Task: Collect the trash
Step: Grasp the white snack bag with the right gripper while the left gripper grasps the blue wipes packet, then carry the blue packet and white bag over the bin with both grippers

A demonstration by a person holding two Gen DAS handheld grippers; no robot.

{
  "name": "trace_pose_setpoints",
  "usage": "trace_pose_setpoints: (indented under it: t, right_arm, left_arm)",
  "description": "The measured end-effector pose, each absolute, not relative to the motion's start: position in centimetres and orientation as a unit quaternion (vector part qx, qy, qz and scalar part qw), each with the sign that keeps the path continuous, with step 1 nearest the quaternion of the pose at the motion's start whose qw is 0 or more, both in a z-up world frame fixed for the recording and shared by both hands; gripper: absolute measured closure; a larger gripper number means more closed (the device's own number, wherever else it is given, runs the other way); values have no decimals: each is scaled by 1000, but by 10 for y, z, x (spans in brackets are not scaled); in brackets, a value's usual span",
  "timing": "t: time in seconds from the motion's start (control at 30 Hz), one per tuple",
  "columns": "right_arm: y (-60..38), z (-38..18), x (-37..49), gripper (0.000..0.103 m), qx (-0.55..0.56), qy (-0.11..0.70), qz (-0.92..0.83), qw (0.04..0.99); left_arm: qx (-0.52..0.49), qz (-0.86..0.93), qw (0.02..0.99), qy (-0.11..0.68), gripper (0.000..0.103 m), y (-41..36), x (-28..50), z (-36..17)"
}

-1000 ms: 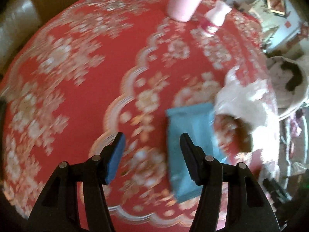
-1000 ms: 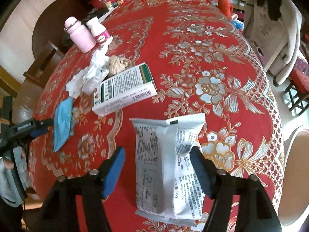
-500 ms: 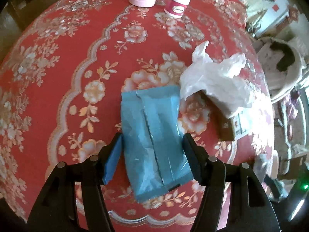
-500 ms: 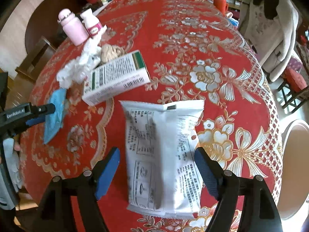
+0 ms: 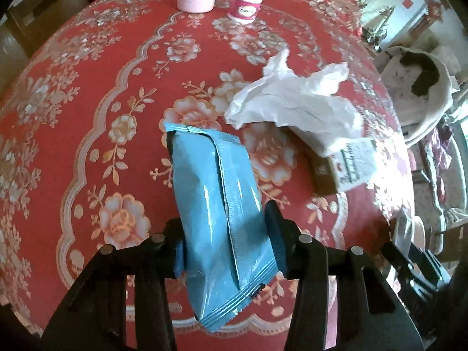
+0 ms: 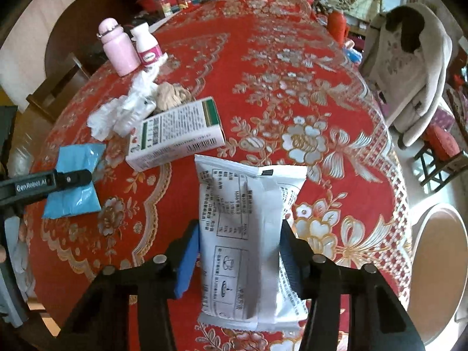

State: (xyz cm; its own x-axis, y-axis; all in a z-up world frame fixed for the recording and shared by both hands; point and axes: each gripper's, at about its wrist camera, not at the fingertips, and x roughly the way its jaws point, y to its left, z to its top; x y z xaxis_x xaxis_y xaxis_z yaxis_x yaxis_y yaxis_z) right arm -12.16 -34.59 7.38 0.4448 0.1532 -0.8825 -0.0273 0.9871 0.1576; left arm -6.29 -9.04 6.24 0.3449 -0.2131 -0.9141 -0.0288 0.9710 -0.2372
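A blue snack wrapper (image 5: 216, 201) lies on the red floral tablecloth (image 5: 87, 93). My left gripper (image 5: 225, 242) has closed on its sides and pinches it between both pads. It also shows in the right wrist view (image 6: 76, 181). A white snack wrapper (image 6: 245, 242) lies between the pads of my right gripper (image 6: 238, 254), which is shut on its sides. A crumpled white tissue (image 5: 292, 102) and a white and green carton (image 6: 175, 131) lie between the two wrappers.
A pink bottle (image 6: 118, 48) and a small white bottle with a pink label (image 6: 147, 46) stand at the far left. A brown crumpled wad (image 6: 171, 96) sits behind the carton. A chair with a beige coat (image 6: 409, 67) stands to the right. Clutter fills the table's far end.
Both grippers moved forward over their wrappers and closed. The left swung right onto the blue wrapper, the right narrowed onto the white one.
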Motion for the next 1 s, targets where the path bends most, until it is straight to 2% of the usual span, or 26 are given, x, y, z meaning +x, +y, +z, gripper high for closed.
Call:
trace_pose_setpoints:
  t: [0.53, 1.0]
  right_arm:
    - [-376, 108, -148, 55, 88, 493, 71, 863]
    - [-436, 121, -187, 55, 117, 478, 23, 870]
  left_arm:
    - [-60, -111, 838, 531, 59, -155, -107, 107]
    - [-15, -179, 834, 521, 59, -234, -131, 118]
